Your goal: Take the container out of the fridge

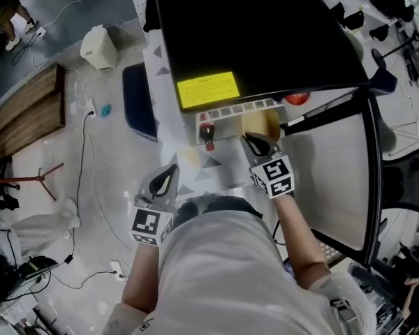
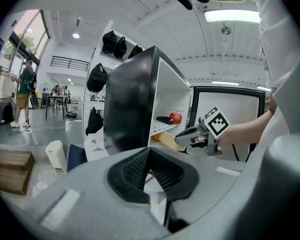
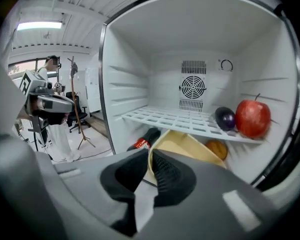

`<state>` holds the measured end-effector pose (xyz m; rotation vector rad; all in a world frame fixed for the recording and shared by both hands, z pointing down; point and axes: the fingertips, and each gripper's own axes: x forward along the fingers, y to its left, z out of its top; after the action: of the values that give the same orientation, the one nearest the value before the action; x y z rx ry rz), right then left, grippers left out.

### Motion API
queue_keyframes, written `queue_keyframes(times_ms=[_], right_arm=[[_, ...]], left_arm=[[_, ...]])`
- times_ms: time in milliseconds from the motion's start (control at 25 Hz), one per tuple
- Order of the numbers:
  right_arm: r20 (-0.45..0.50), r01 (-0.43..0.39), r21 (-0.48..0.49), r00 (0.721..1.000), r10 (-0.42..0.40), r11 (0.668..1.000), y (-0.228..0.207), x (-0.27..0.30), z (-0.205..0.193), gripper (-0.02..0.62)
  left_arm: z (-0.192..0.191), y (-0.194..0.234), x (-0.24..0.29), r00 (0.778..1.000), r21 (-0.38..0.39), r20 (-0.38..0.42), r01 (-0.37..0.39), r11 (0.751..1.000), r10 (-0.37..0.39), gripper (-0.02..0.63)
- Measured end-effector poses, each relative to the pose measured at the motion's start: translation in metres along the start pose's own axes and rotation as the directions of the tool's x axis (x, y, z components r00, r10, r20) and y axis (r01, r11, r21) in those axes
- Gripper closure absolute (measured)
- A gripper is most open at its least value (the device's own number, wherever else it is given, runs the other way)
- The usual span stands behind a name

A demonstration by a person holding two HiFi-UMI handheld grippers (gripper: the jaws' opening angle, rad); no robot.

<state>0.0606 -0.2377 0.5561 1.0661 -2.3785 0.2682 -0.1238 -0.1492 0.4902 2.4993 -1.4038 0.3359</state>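
With the right gripper (image 3: 149,170) pinching the near rim of the container (image 3: 187,146), draw it level past the front edge of the fridge (image 3: 125,74), below the shelf (image 3: 165,119); the left gripper (image 2: 150,171) is pressed together, empty.

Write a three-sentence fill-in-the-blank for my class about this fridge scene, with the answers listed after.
1. The red apple rests on the fridge's white wire ____.
2. The right tongs are shut on the rim of the ____ container.
3. The fridge door stands ____.
Missing words: shelf; yellow; open.
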Motion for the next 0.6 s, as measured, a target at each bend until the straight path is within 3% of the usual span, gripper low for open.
queue_keyframes(times_ms=[280,600], right_arm=[[0.023,0.029,0.035,0.999,-0.03,0.999,0.011,-0.038,-0.002,0.566],[0.085,0.1,0.061,0.991,-0.105,0.993,0.018,-0.083,0.009,0.566]], left_arm=[[0.011,-0.022,0.029,0.991,0.05,0.0,0.131,0.99,-0.131,0.597],[0.021,-0.053,0.053,0.962,0.105,-0.001,0.271,0.957,-0.273,0.597]])
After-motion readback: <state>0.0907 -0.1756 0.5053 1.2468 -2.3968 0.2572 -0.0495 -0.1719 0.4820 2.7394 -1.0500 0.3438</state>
